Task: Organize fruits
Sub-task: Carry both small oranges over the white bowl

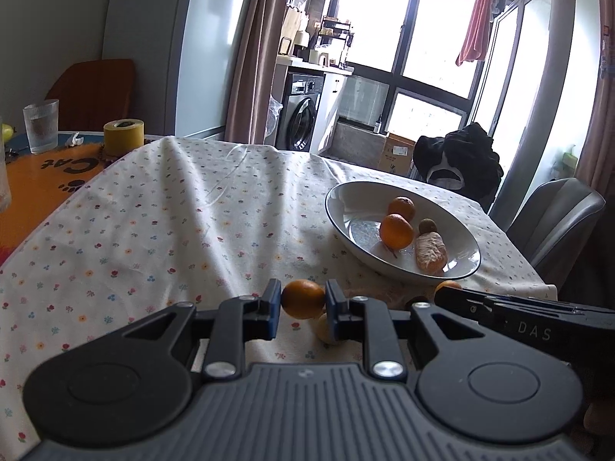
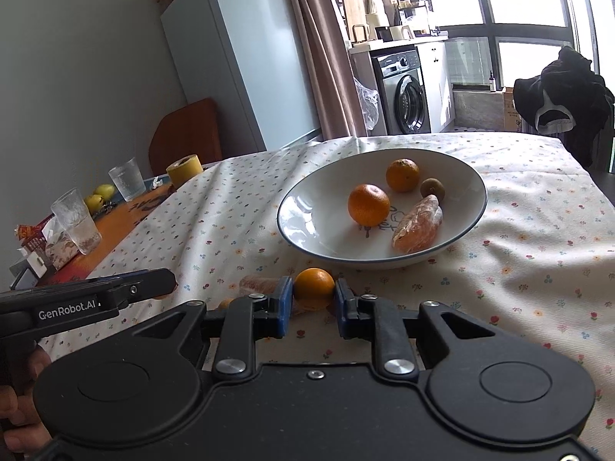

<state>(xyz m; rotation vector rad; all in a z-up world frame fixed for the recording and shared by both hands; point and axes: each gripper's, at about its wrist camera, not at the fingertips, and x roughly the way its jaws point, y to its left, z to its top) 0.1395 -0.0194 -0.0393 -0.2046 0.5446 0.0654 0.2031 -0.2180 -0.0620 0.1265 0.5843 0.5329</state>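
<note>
Oranges clamped: left gripper [image 1: 303, 301] on one, right gripper [image 2: 314, 297] on another; fruit beneath half-hidden.

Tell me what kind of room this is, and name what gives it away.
Most likely a home dining area open to a kitchen and laundry corner. A table under a floral tablecloth holds a fruit bowl, and behind it stand a front-loading washing machine and a counter with kitchenware.

Bright daylight floods through tall windows [image 1: 430, 27]. A washer [image 1: 303, 113] sits under a counter beside brown curtains [image 1: 250, 50]. A floral cloth [image 1: 173, 207] covers the desk; a grey chair [image 1: 557, 219] stands beside it.
</note>
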